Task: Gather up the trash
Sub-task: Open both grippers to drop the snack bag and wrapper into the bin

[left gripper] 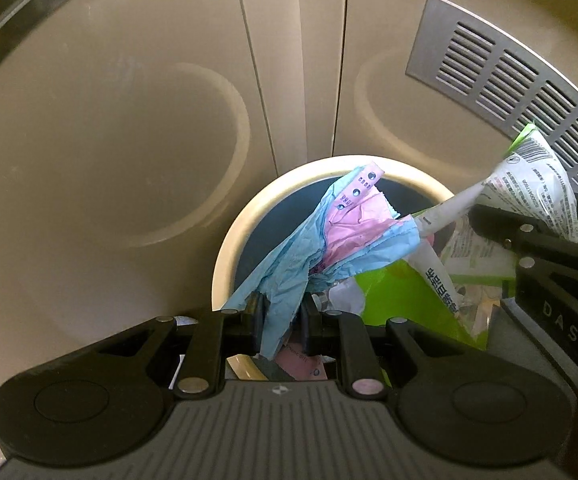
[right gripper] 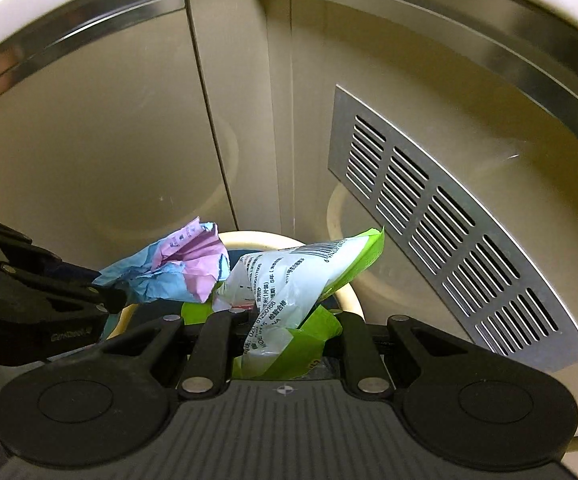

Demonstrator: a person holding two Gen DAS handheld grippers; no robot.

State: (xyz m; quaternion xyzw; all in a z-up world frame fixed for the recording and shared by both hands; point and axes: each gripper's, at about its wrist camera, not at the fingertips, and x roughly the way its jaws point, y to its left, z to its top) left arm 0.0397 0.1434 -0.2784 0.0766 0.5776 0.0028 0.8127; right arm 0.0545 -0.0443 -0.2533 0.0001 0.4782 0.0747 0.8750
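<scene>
**A:** ok so what's going on, starting from the left?

**B:** The left gripper (left gripper: 281, 320) is clenched on a crumpled blue and pink paper (left gripper: 309, 240). The paper sticks up from between its fingers and hangs right over the mouth of the round bin (left gripper: 225, 248), cream rim, dark inside.

**A:** and the other side?

**B:** The right gripper (right gripper: 289, 320) is pinched down on a green and white plastic wrapper (right gripper: 289, 280), the kind with a barcode and printed text. It's also over the bin, just beside the paper; from the right wrist view the two nearly touch, can't tell if they really do.

**A:** anything already in there?

**B:** Looks like more green wrapper and scraps inside, hard to make out though. Behind it all are beige cabinet doors (left gripper: 109, 140), and a metal vent grille (right gripper: 449, 232) off to the right.
</scene>
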